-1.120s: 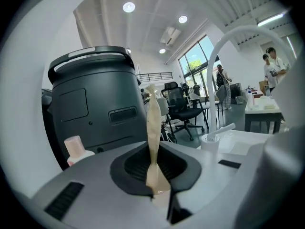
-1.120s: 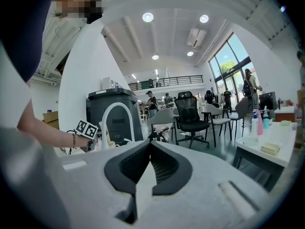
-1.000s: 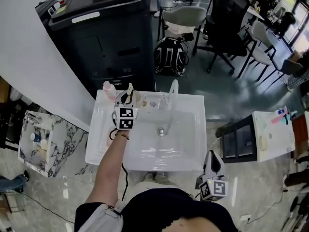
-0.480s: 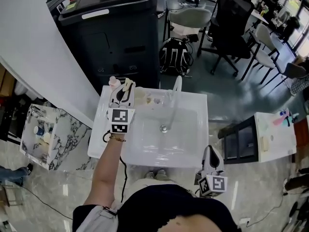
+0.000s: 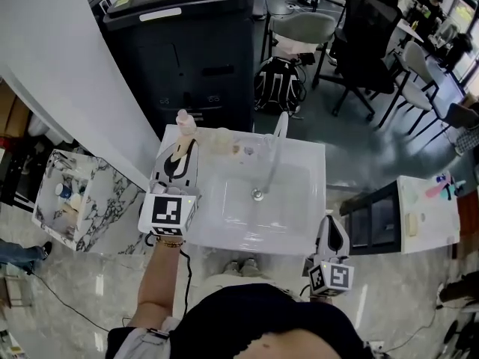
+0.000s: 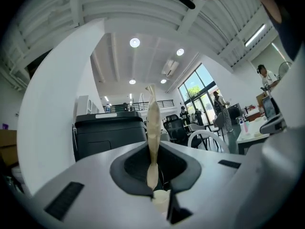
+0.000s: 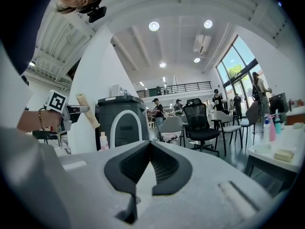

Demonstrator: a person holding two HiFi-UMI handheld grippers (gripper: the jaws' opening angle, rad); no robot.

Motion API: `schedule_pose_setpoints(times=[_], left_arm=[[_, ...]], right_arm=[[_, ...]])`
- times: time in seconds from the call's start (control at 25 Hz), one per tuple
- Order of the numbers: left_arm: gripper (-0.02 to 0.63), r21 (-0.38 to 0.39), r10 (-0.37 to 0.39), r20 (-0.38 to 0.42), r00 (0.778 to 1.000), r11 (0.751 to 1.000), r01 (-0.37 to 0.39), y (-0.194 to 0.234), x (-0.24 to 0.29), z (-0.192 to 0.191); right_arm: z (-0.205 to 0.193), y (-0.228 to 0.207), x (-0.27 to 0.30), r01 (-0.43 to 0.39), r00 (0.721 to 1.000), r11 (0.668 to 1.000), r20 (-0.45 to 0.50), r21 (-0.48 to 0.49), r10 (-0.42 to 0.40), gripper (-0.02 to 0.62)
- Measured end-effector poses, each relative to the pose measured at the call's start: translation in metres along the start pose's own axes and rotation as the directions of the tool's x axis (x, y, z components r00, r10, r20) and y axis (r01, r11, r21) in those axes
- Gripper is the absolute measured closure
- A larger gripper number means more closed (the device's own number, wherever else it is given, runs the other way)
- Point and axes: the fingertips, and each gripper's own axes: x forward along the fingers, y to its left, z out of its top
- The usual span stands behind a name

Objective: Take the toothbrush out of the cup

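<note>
My left gripper (image 5: 179, 158) is shut on a cream toothbrush (image 5: 177, 150) and hangs above the left rim of the white sink (image 5: 224, 234). The pale cup (image 5: 222, 141) stands on the sink's back ledge, to the right of the brush and apart from it. In the left gripper view the toothbrush (image 6: 153, 128) stands upright out of the closed jaws of the left gripper (image 6: 153, 175). The right gripper view shows the toothbrush (image 7: 88, 110) raised in the air at the left. My right gripper (image 5: 331, 238) is shut and empty off the sink's front right corner, and its own view shows its jaws (image 7: 150, 147) touching.
A pink-capped bottle (image 5: 182, 120) stands at the sink's back left corner and a white faucet (image 5: 278, 137) arches over the basin. A large black printer (image 5: 183, 43) stands behind the sink. A marble-patterned rack (image 5: 67, 200) stands to the left, a side table (image 5: 426, 215) to the right.
My left gripper has risen with the toothbrush and drawn back toward me and left, away from the cup. The right gripper has stayed put.
</note>
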Motion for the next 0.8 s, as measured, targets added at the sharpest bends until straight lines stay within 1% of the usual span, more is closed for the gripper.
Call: schedule_pose_setpoints(times=[0.08, 0.12, 0.24, 0.28, 0.44, 0.56, 0.72, 0.8], left_arm=[[0.58, 0.004, 0.015, 0.0, 1.0, 1.0, -0.015, -0.003, -0.019, 0.004], [0.58, -0.007, 0.022, -0.001, 1.0, 1.0, -0.022, -0.003, -0.027, 0.005], [0.58, -0.08, 0.034, 0.004, 0.999, 0.996, -0.034, -0.003, -0.051, 0.012], [0.58, -0.093, 0.039, 0.004, 0.999, 0.995, -0.038, -0.003, -0.059, 0.015], [0.58, -0.103, 0.055, -0.007, 0.998, 0.993, -0.056, -0.008, -0.088, 0.021], [0.58, -0.107, 0.059, -0.032, 0.998, 0.992, -0.062, -0.011, -0.102, 0.013], [0.58, -0.118, 0.084, -0.062, 0.995, 0.989, -0.091, -0.011, -0.116, -0.002], [0.58, -0.124, 0.082, -0.078, 0.994, 0.988, -0.091, -0.014, -0.12, -0.01]], right_arm=[[0.0, 0.001, 0.003, -0.005, 1.0, 1.0, 0.0, 0.0, 0.005, 0.591], [0.001, 0.002, 0.005, -0.006, 1.0, 1.0, 0.005, 0.003, 0.006, 0.591], [0.003, 0.005, 0.01, -0.017, 1.0, 1.0, 0.018, 0.001, 0.017, 0.591], [0.003, 0.007, 0.011, -0.022, 1.0, 1.0, 0.018, -0.001, 0.022, 0.591], [0.009, 0.018, 0.012, -0.034, 0.999, 0.999, 0.013, -0.025, 0.035, 0.591], [0.01, 0.023, 0.013, -0.037, 0.999, 0.999, 0.013, -0.033, 0.037, 0.591], [0.009, 0.027, 0.013, -0.046, 0.999, 0.998, 0.02, -0.034, 0.047, 0.591], [0.009, 0.028, 0.014, -0.05, 0.999, 0.998, 0.013, -0.039, 0.051, 0.591]])
